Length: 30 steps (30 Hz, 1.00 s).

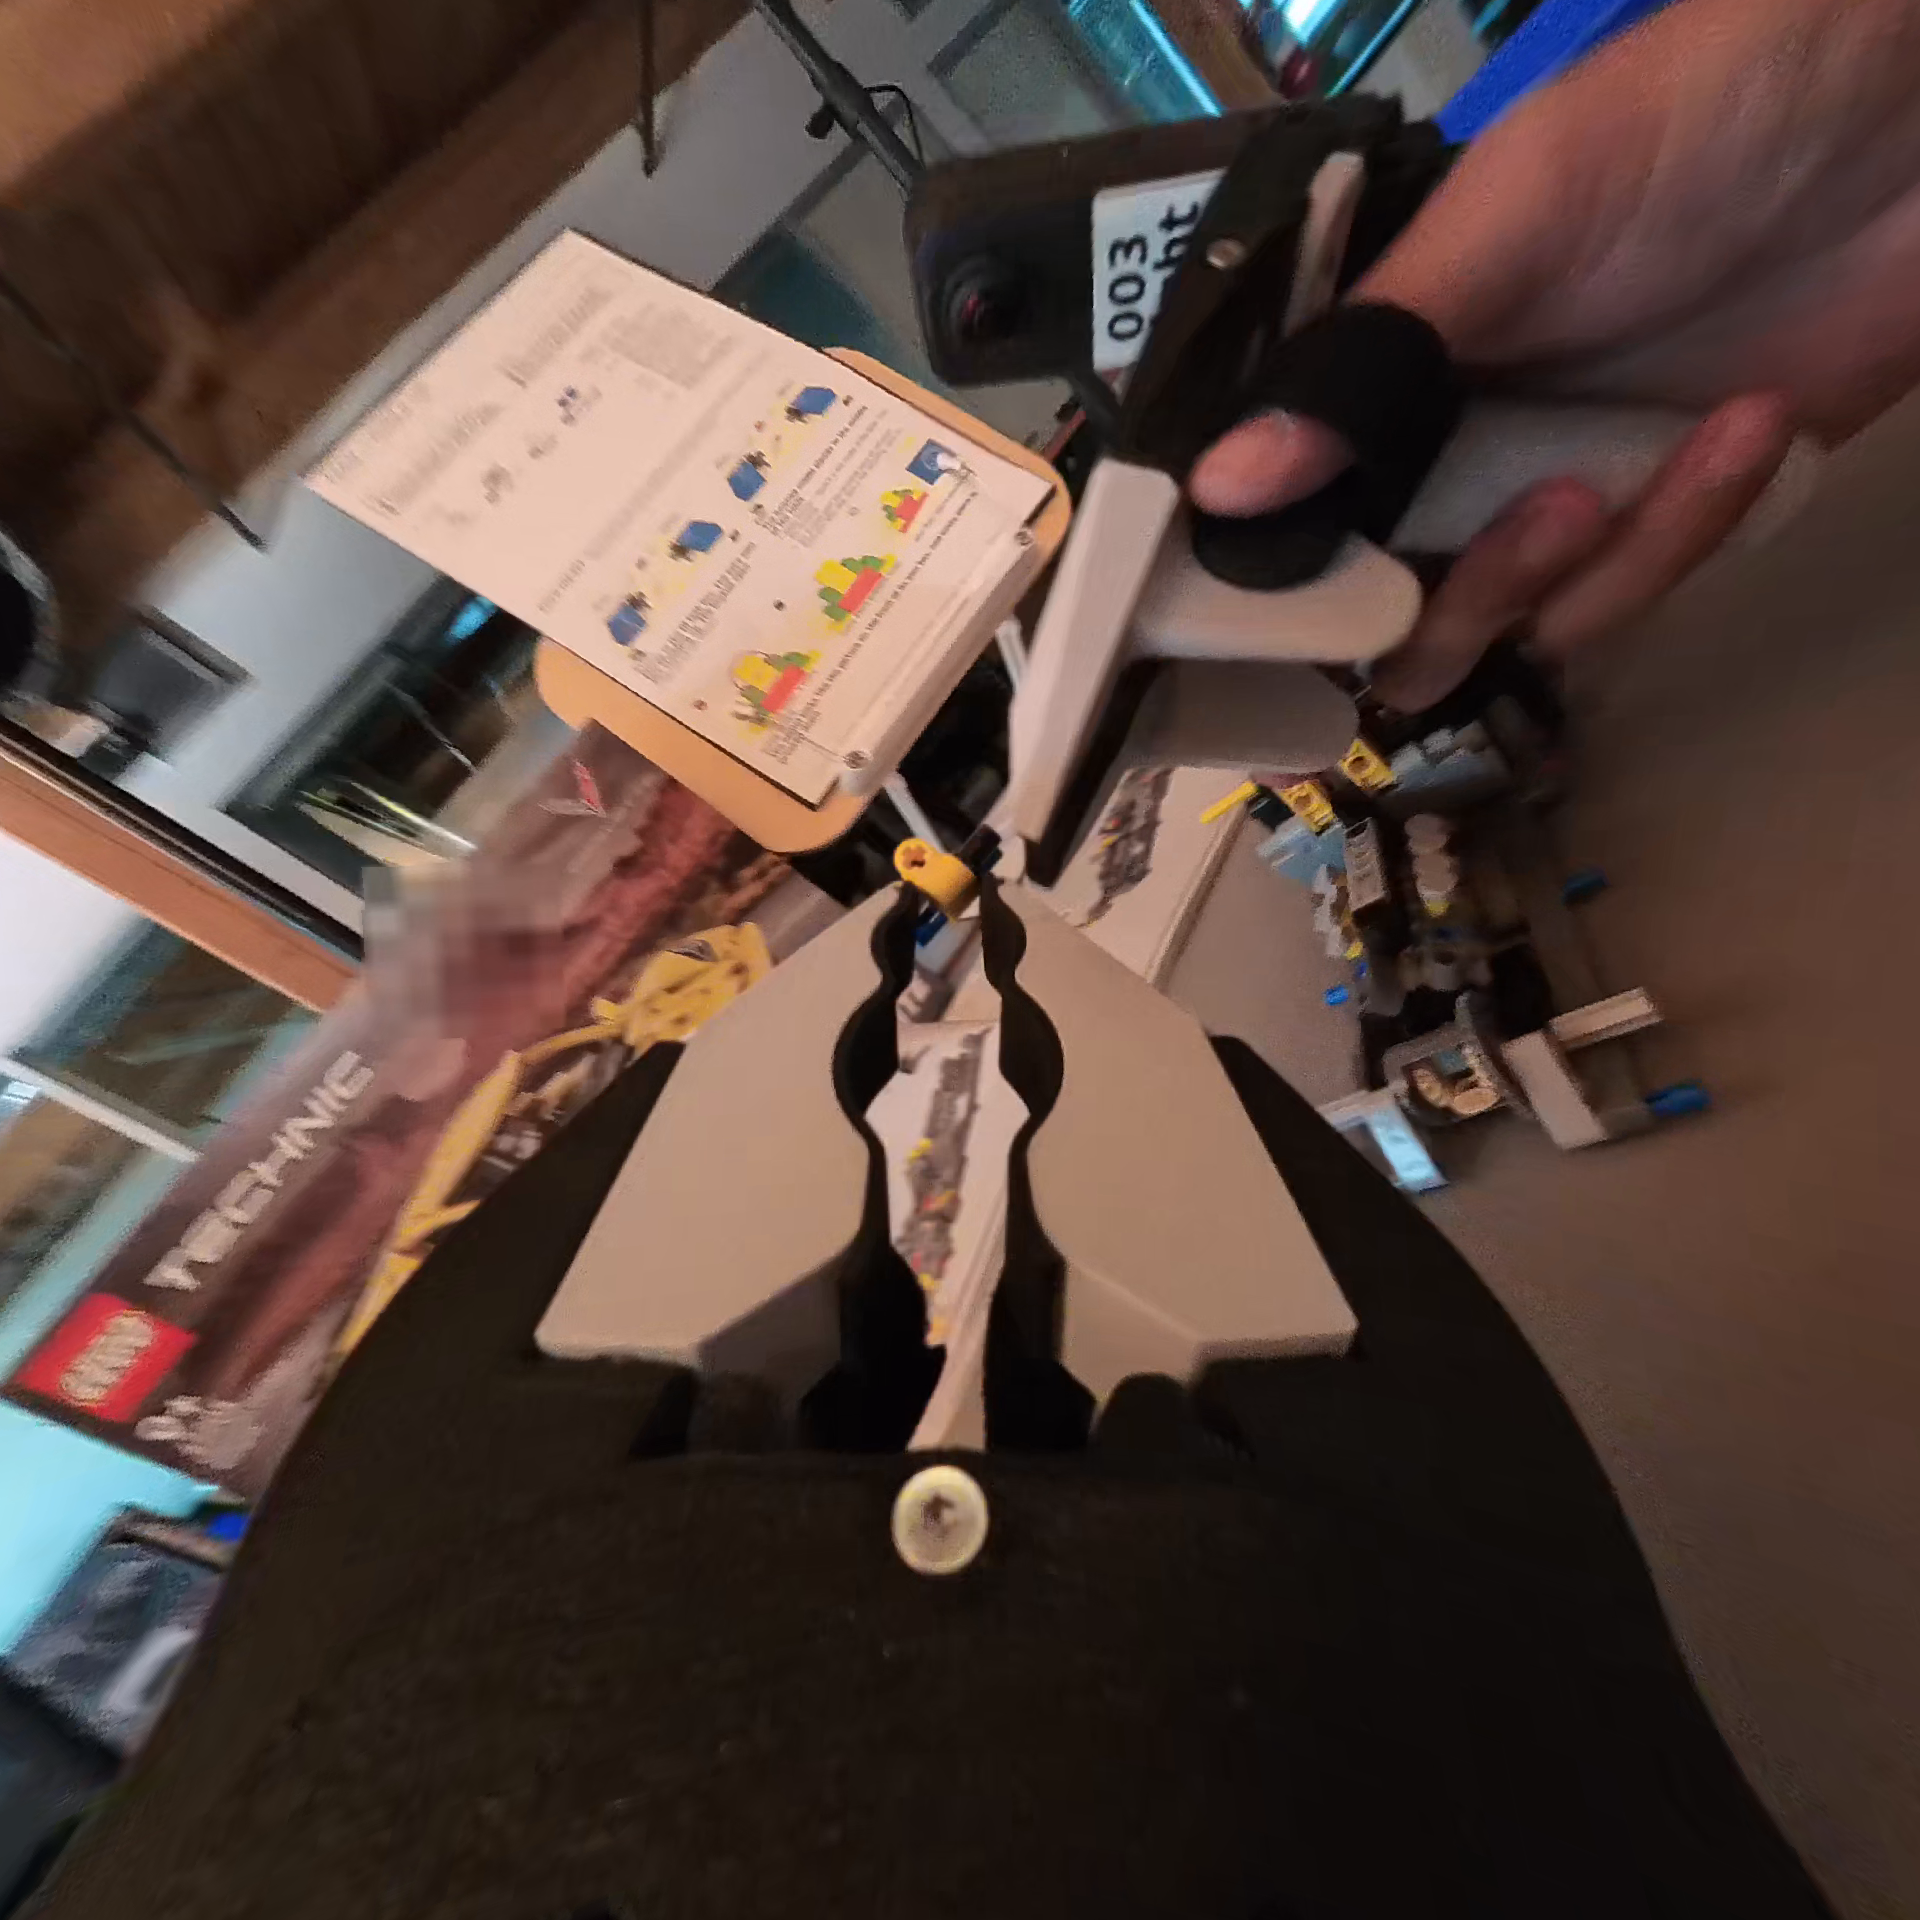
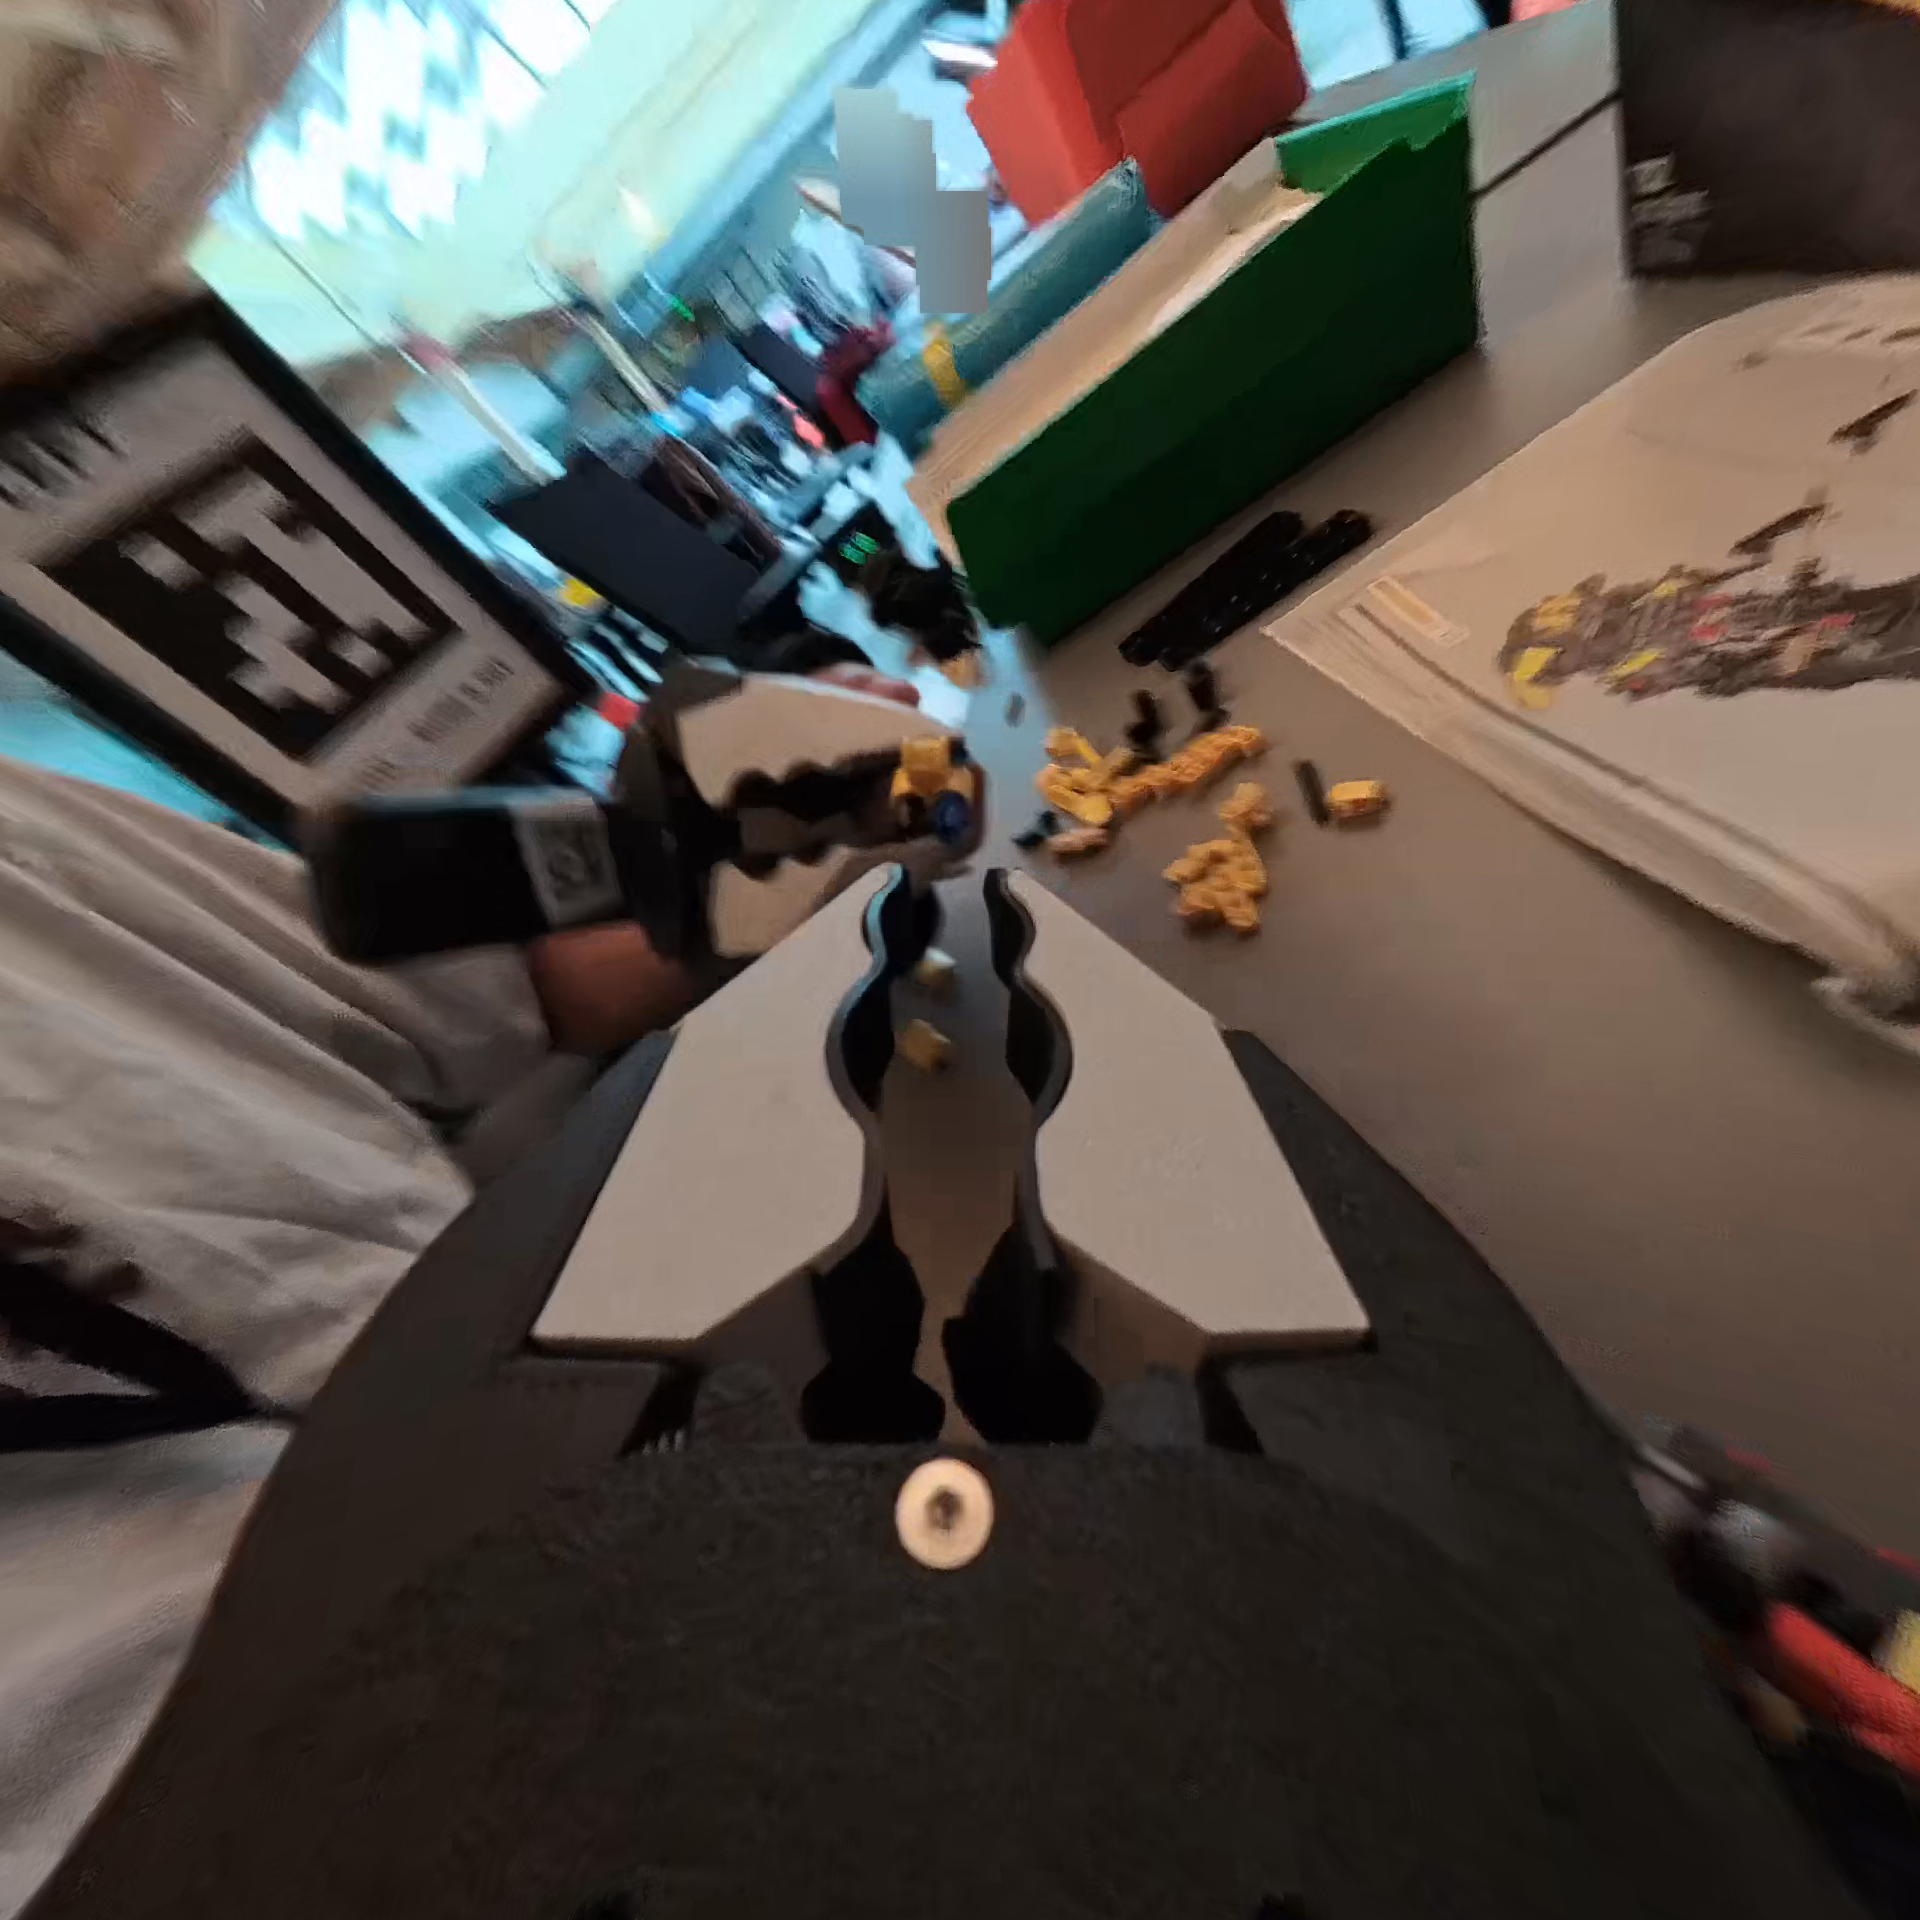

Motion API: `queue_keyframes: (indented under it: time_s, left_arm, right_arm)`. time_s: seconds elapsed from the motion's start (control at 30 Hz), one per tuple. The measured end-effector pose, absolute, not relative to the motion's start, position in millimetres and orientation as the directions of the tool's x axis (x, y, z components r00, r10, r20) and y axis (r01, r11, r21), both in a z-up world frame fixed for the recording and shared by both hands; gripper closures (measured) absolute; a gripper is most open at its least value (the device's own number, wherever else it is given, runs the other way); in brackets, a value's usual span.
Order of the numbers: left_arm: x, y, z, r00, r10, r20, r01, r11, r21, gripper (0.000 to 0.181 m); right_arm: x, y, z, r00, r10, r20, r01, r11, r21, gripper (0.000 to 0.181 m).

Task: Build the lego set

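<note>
The left gripper holds a small yellow connector piece with a blue pin at its fingertips, lifted above the table. The right gripper has its fingers close together with a narrow gap; I cannot tell if something is pinched there. Its tips stand just beside the yellow piece in the left gripper. The build looks to be at an early or middle stage: a grey and black sub-assembly stands on the table, while many loose yellow pieces and black beams lie unused near the open instruction booklet and a green box.
</note>
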<state>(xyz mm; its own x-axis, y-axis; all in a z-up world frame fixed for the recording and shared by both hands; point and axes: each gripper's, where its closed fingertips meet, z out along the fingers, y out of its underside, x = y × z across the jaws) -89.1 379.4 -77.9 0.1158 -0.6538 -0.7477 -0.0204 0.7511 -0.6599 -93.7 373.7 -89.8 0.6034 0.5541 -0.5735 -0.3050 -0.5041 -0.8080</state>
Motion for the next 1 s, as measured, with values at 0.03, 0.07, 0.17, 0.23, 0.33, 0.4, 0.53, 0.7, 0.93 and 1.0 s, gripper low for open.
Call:
queue_keyframes:
  time_s: [0.03,0.07,0.17,0.23,0.33,0.4,0.53,0.7,0.93,1.0]
  left_arm:
    - [-89.5,378.5,-76.6,0.137,-0.617,-0.775,-0.025,0.78,-0.626,0.168]
    - [-90.1,377.1,-74.9,0.152,-0.593,-0.791,-0.024,0.798,-0.602,0.168]
    - [-92.4,375.9,-69.1,0.193,-0.542,-0.818,-0.015,0.832,-0.554,0.168]
    - [-93.4,373.4,-67.0,0.214,-0.492,-0.844,-0.013,0.862,-0.506,0.168]
    - [-95.7,366.6,-63.4,0.258,-0.389,-0.885,-0.013,0.914,-0.405,0.168]
    - [-96.1,363.3,-63.6,0.269,-0.337,-0.902,-0.021,0.935,-0.355,0.168]
    - [-97.8,358.5,-60.3,0.309,-0.236,-0.921,-0.032,0.965,-0.258,0.169]
    - [-94.4,361.8,-66.8,0.306,-0.168,-0.937,-0.106,0.972,-0.209,0.168]
    - [-84.6,367.9,-84.0,0.222,-0.3,-0.928,-0.135,0.933,-0.334,0.167]
    - [-83.9,372.7,-84.2,0.211,-0.402,-0.891,-0.135,0.891,-0.434,0.167]
  right_arm:
    - [-96.5,372.2,-83.4,0.533,0.565,-0.629,-0.362,-0.52,-0.774,0.166]
    - [-97.7,371.1,-78.5,0.479,0.572,-0.666,-0.401,-0.532,-0.745,0.166]
    - [-99.5,367.9,-73.0,0.405,0.586,-0.702,-0.437,-0.55,-0.711,0.17]
    - [-100.1,367.4,-72.7,0.374,0.579,-0.725,-0.453,-0.567,-0.687,0.17]
    - [-102.6,363.6,-68.6,0.28,0.578,-0.767,-0.481,-0.607,-0.633,0.17]
    - [-104.5,361.7,-68.7,0.23,0.569,-0.789,-0.487,-0.635,-0.6,0.171]
    - [-104.8,359.8,-66.6,0.164,0.557,-0.814,-0.504,-0.662,-0.554,0.177]
    - [-101.6,362.3,-73.3,0.228,0.542,-0.809,-0.491,-0.653,-0.576,0.178]
    - [-81.8,370.9,-78.2,0.38,0.509,-0.772,-0.511,-0.581,-0.634,0.178]
    - [-72.5,374.2,-81.1,0.483,0.489,-0.726,-0.491,-0.536,-0.687,0.178]
